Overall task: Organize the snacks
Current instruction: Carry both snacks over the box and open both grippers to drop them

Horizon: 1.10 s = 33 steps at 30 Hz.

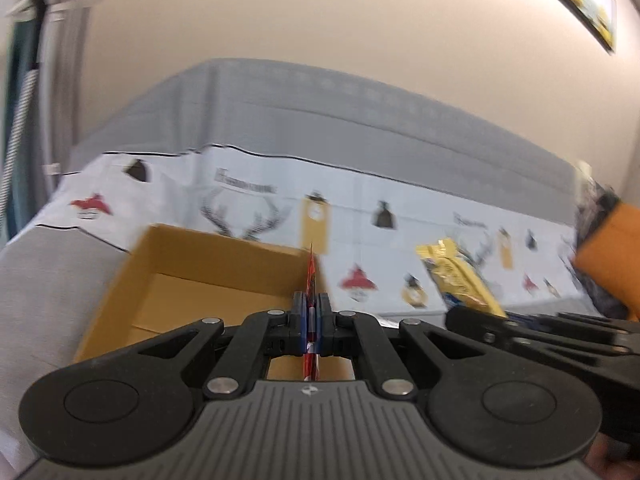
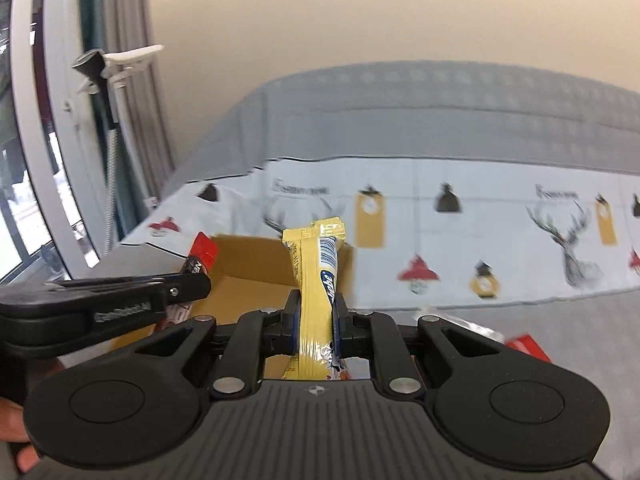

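My left gripper (image 1: 311, 309) is shut on a thin red snack packet (image 1: 311, 276), seen edge-on above an open cardboard box (image 1: 224, 242). In the right wrist view the same red packet (image 2: 203, 254) sticks out of the left gripper (image 2: 198, 282) at the box's left side. My right gripper (image 2: 316, 314) is shut on a yellow snack bar (image 2: 316, 272) that stands upright in front of the box (image 2: 248, 258). From the left wrist view, the yellow bar (image 1: 460, 280) rises from the right gripper (image 1: 466, 320) to the right of the box.
A white cloth printed with deer and ornaments (image 2: 500, 240) covers a grey sofa (image 2: 440, 112). Another red packet (image 2: 528, 346) and a clear wrapper (image 2: 452, 318) lie on the grey seat at right. An orange sleeve (image 1: 608, 256) is at far right; a window (image 2: 24, 160) is at left.
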Available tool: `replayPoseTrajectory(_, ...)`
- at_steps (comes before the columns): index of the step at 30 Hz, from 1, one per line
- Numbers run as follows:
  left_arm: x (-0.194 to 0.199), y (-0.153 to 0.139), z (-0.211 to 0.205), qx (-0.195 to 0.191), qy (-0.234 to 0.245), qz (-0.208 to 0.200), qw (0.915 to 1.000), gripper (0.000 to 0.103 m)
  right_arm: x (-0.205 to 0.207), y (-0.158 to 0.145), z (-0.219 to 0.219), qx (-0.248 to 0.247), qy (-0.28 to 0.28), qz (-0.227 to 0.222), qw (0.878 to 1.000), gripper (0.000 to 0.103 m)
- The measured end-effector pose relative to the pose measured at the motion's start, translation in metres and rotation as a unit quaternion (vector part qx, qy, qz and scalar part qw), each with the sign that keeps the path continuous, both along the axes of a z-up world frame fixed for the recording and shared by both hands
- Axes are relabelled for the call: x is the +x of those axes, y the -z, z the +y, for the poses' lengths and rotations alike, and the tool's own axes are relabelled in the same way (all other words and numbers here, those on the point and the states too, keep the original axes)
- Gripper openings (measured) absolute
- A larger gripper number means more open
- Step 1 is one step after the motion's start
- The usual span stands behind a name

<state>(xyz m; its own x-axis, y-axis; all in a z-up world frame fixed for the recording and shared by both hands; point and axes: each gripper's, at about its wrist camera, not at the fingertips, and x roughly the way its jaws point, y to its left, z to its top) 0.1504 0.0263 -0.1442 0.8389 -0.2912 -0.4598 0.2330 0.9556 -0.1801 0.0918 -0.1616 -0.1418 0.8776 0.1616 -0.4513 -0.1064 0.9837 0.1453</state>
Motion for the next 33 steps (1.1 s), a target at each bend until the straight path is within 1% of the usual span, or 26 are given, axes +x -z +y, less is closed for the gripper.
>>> replayPoseTrajectory(1,0.006,0.0,0.007,-0.003,-0.007,0.003,1.0,0.004,0.005,-0.003,0.008,-0.003,-0.008,0.0,1.0,0.015)
replayPoseTrajectory(3,0.019,0.011,0.018,-0.011,-0.017,0.02,0.9996,0.004,0.015,-0.004,0.022,-0.013,-0.019,0.002,1.0,0.015)
replayPoseTrajectory(7,0.041,0.043,0.029,-0.015,-0.029,0.053,0.998,0.004,0.036,0.01,0.043,-0.026,-0.03,0.018,0.999,0.016)
replayPoseTrajectory(12,0.06,0.081,0.039,-0.006,-0.041,0.081,0.9958,0.004,0.064,0.041,0.057,-0.037,-0.036,0.048,0.998,0.016)
replayPoseTrajectory(17,0.074,0.109,0.048,0.001,-0.061,0.099,0.9932,0.004,0.086,0.075,0.061,-0.039,-0.033,0.083,0.995,0.016)
replayPoseTrajectory(21,0.09,0.134,0.048,0.006,-0.055,0.135,0.9892,0.004,0.105,0.105,0.065,-0.029,-0.029,0.128,0.991,0.016)
replayPoseTrajectory(23,0.095,0.142,0.048,0.003,-0.051,0.155,0.9867,0.004,0.114,0.122,0.067,-0.018,-0.029,0.161,0.986,0.016)
replayPoseTrajectory(24,0.097,0.145,0.05,-0.006,-0.048,0.164,0.9852,0.004,0.118,0.13,0.068,-0.013,-0.03,0.174,0.984,0.016)
replayPoseTrajectory(26,0.098,0.145,0.052,-0.012,-0.045,0.17,0.9843,0.005,0.122,0.142,0.071,-0.006,-0.034,0.195,0.98,0.016)
replayPoseTrajectory(29,0.099,0.151,0.051,-0.008,-0.042,0.182,0.9823,0.004,0.122,0.145,0.082,-0.042,-0.04,0.181,0.982,0.016)
replayPoseTrajectory(33,0.104,0.155,0.048,-0.007,-0.034,0.19,0.9812,0.004,0.124,0.146,0.09,-0.043,-0.061,0.183,0.98,0.016)
